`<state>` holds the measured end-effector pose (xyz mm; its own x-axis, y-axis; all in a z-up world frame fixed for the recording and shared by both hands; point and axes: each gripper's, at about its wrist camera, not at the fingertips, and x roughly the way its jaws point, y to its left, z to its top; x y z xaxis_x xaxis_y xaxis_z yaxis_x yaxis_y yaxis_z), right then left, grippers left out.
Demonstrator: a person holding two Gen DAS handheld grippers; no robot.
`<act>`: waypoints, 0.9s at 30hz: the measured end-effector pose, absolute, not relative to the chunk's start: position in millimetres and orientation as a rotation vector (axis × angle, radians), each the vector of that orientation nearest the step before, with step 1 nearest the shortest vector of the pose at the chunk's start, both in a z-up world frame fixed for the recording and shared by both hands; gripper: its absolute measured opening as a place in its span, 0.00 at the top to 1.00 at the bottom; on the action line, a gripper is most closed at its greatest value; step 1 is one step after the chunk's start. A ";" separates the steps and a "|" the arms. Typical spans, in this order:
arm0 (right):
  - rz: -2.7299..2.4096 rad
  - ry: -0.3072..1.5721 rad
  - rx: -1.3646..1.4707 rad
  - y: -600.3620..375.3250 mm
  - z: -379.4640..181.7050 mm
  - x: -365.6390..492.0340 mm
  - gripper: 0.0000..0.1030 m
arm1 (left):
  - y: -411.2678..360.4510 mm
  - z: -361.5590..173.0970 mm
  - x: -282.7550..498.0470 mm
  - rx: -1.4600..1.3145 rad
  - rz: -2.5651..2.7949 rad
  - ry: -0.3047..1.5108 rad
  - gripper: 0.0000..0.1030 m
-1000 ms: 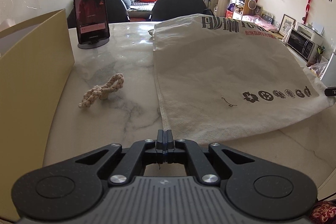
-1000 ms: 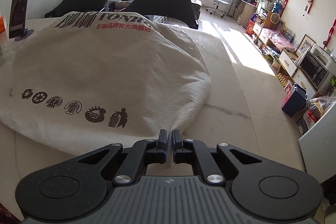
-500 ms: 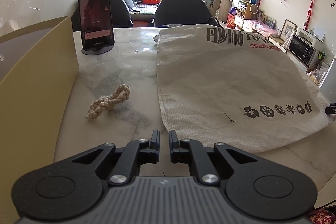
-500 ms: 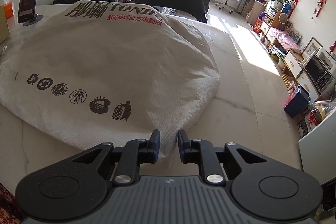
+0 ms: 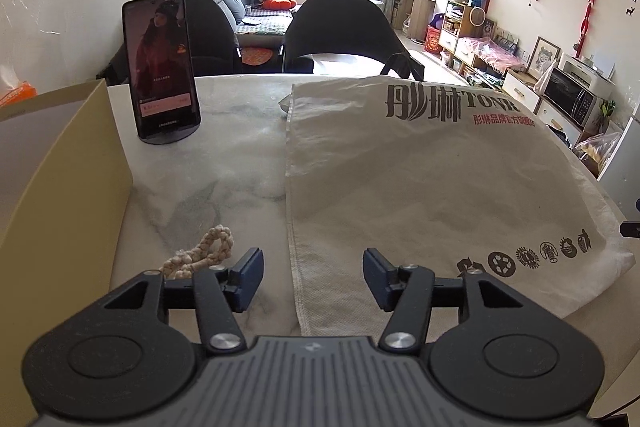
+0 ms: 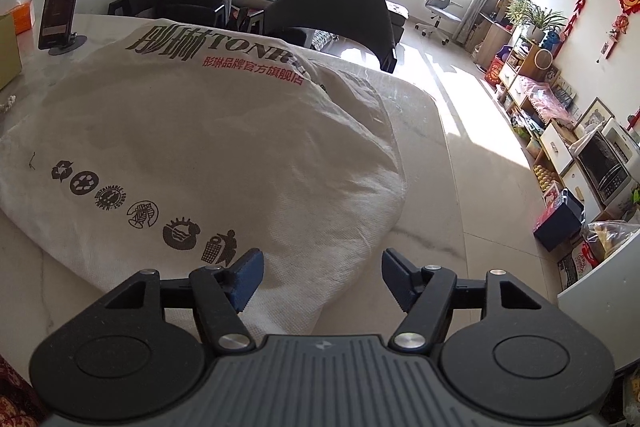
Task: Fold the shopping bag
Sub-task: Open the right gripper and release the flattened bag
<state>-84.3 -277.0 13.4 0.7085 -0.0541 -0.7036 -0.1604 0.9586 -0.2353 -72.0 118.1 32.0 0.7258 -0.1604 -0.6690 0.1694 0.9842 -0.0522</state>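
Observation:
A white non-woven shopping bag (image 5: 424, 179) with dark lettering and a row of round symbols lies spread on the marble table (image 5: 224, 179). Over its near left corner hangs my left gripper (image 5: 313, 277), jaws opening, the bag's edge below the gap and neither pad pressing on it. In the right wrist view the same bag (image 6: 208, 143) bulges across the table. My right gripper (image 6: 322, 279) stands over its near right corner, jaws opening too, cloth lying loose beneath the gap.
A phone on a stand (image 5: 162, 71) stands at the table's far left. A knotted rope (image 5: 204, 253) lies just left of the bag. A tan cardboard box (image 5: 60, 187) flanks the left side. Two dark chairs (image 6: 332, 11) stand behind the table.
Both grippers were shut on the bag's near corners and have since opened, letting the cloth go. The left gripper has drawn up and back from the bag's edge.

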 end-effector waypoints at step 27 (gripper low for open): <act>0.034 0.810 -0.110 -289.1 21.4 42.8 0.32 | 15.0 36.6 74.3 0.125 -0.346 0.715 0.37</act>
<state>42.8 -289.1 21.4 0.6892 -0.0119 -0.7245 -0.0723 0.9937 -0.0852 74.3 15.0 36.6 0.7016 -0.2672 -0.6606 0.3519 0.9360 -0.0048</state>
